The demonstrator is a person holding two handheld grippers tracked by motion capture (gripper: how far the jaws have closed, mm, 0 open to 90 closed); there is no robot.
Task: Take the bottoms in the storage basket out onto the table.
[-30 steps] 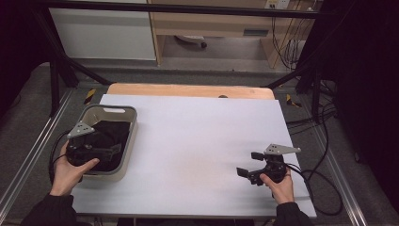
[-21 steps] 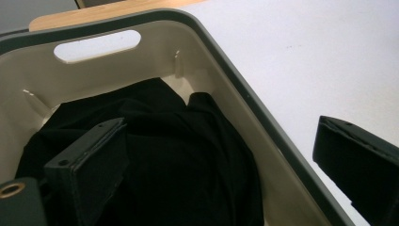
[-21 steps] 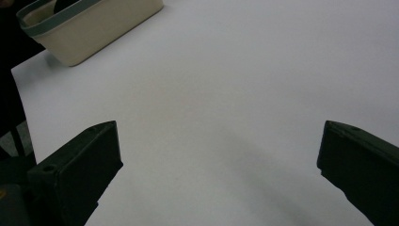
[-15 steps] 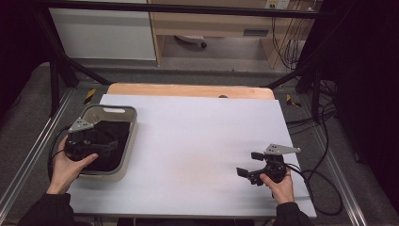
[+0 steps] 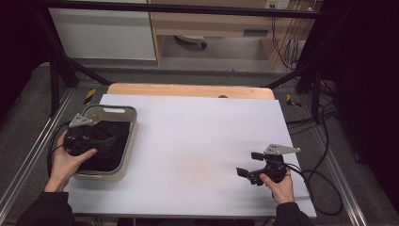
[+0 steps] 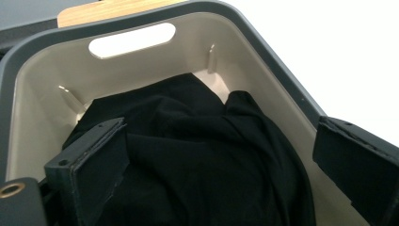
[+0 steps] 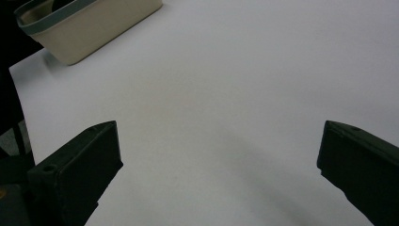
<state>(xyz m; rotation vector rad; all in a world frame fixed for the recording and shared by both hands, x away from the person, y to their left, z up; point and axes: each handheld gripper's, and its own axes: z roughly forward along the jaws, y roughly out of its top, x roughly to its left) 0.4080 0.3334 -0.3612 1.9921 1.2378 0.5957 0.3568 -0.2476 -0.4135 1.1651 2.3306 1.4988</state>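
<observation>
- Left hand-held gripper sits low over the bin, jaws spread wide with nothing between them, angled down into it. Looks to me like it's lined up for a grab at the cloth.
- The cloth is black, bunched up in a heap right below and ahead of that gripper. One jaw is just about at the fabric, the other is out by the bin's wall.
- The bin is beige with a grey rim and a handle slot on its far wall. The cloth covers most of the floor, and I can't see anything else in there.
- Right hand-held gripper rests well apart on the white desk, jaws wide and empty, pointed toward the bin. My guess is it's parked, waiting.
</observation>
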